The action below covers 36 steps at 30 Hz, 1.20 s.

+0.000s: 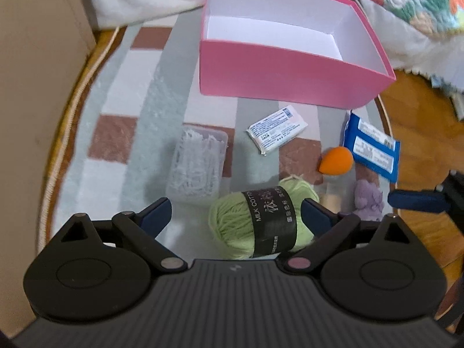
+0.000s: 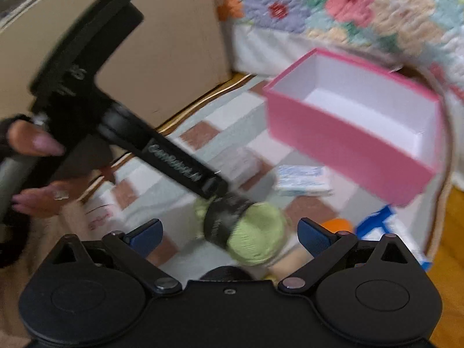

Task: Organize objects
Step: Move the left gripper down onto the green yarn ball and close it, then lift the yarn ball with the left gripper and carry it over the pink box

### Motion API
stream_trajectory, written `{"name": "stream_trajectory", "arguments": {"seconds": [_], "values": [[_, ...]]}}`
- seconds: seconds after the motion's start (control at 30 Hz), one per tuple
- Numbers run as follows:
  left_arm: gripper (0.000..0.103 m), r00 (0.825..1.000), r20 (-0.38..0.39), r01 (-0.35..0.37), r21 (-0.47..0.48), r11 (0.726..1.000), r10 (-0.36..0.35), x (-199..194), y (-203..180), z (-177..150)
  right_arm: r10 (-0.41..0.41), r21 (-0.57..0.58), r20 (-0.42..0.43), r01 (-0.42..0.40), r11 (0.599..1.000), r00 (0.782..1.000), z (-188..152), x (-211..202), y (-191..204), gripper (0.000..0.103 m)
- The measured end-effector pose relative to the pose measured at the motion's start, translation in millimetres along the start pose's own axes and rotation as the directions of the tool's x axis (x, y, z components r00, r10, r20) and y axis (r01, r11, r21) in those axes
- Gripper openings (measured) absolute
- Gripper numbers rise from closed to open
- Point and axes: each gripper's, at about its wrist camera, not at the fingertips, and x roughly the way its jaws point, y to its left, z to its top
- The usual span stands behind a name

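A green yarn ball (image 1: 261, 220) with a black label lies on the checked mat, between the fingers of my open left gripper (image 1: 236, 213); it also shows in the right wrist view (image 2: 249, 232). An empty pink box (image 1: 290, 66) stands behind it, also in the right wrist view (image 2: 348, 145). A clear box of white floss picks (image 1: 197, 165), a white packet (image 1: 277, 130), an orange sponge (image 1: 336, 159), a blue packet (image 1: 371, 148) and a purple toy (image 1: 369, 200) lie around. My right gripper (image 2: 229, 233) is open above the yarn; one of its fingers (image 1: 417, 200) shows at the right.
The checked mat (image 1: 130, 110) covers a round table with a rope edge (image 1: 78, 95). A flowered quilt (image 2: 348, 14) and a beige wall (image 2: 174, 43) stand behind. The left gripper's body and the hand holding it (image 2: 34, 145) fill the left of the right wrist view.
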Motion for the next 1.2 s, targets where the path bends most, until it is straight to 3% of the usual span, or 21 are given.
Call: {"name": "stream_trajectory", "arguments": {"seconds": [0.07, 0.2, 0.33, 0.47, 0.57, 0.67, 0.83, 1.07, 1.2], "values": [[0.095, 0.999, -0.035, 0.022, -0.061, 0.998, -0.024, 12, 10, -1, -0.005, 0.018, -0.011, 0.005, 1.0, 1.0, -2, 7, -1, 0.101], [0.094, 0.998, -0.013, 0.059, -0.068, 0.996, -0.06, 27, 21, -7, -0.006, 0.013, -0.059, 0.007, 1.0, 0.998, -5, 25, 1, 0.101], [0.081, 0.99, -0.024, 0.133, -0.109, 0.985, -0.136, 38, 30, -20, 0.024, 0.072, -0.065, -0.019, 0.997, 0.998, -10, 47, -2, 0.101], [0.073, 0.979, -0.018, 0.197, -0.169, 0.966, -0.203, 43, 33, -22, -0.025, 0.142, -0.084, 0.037, 0.989, 0.996, -17, 68, -8, 0.101], [0.072, 0.975, -0.027, 0.212, -0.213, 0.954, -0.222, 53, 28, -18, -0.042, 0.164, -0.091, 0.057, 0.985, 0.995, -25, 78, -13, 0.1], [0.067, 0.979, 0.0, 0.202, -0.197, 0.959, -0.206, 53, 22, -21, -0.028, 0.194, -0.084, 0.044, 0.98, 0.996, -27, 88, -16, 0.093], [0.065, 0.967, 0.011, 0.249, -0.223, 0.942, -0.253, 55, 29, -26, -0.05, 0.214, -0.098, 0.07, 0.974, 0.994, -28, 98, -13, 0.084], [0.065, 0.964, 0.038, 0.265, -0.229, 0.937, -0.264, 48, 29, -31, -0.081, 0.196, -0.093, 0.098, 0.976, 0.992, -24, 95, -8, 0.078], [0.063, 0.943, 0.074, 0.333, -0.258, 0.907, -0.326, 32, 36, -45, -0.077, 0.164, -0.077, 0.089, 0.982, 0.994, -19, 79, -2, 0.078]]}}
